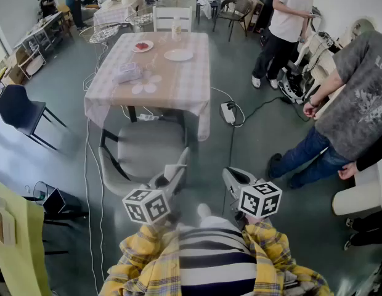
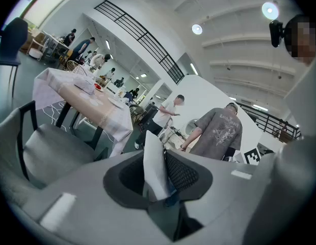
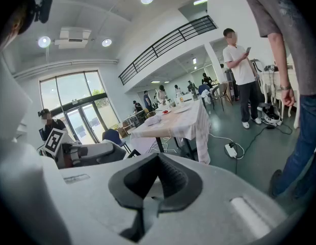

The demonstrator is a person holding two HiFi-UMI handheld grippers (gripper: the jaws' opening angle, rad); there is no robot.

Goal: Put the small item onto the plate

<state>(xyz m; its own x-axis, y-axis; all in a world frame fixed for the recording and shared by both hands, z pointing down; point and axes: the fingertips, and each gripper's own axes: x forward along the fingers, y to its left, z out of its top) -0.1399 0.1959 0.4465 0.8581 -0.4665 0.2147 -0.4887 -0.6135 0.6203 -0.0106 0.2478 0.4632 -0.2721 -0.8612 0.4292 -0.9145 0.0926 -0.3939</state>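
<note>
Both grippers are held close to my body, well short of the table (image 1: 178, 91). My left gripper (image 1: 173, 174) is shut on a small flat white item (image 2: 154, 168), which stands upright between its black pads. My right gripper (image 1: 231, 179) is shut with nothing in it; in its own view the pads (image 3: 170, 180) meet. On the far end of the table lie an empty white plate (image 1: 178, 55) and a second plate (image 1: 142, 45) with something red on it. Several small white discs (image 1: 145, 86) and a clear bag (image 1: 127, 73) lie nearer.
A grey chair (image 1: 142, 150) stands between me and the table. A power strip (image 1: 228, 111) and its cables lie on the floor at the table's right. Two people (image 1: 289, 17) (image 1: 354, 100) stand to the right. A dark blue chair (image 1: 15, 106) is at the left.
</note>
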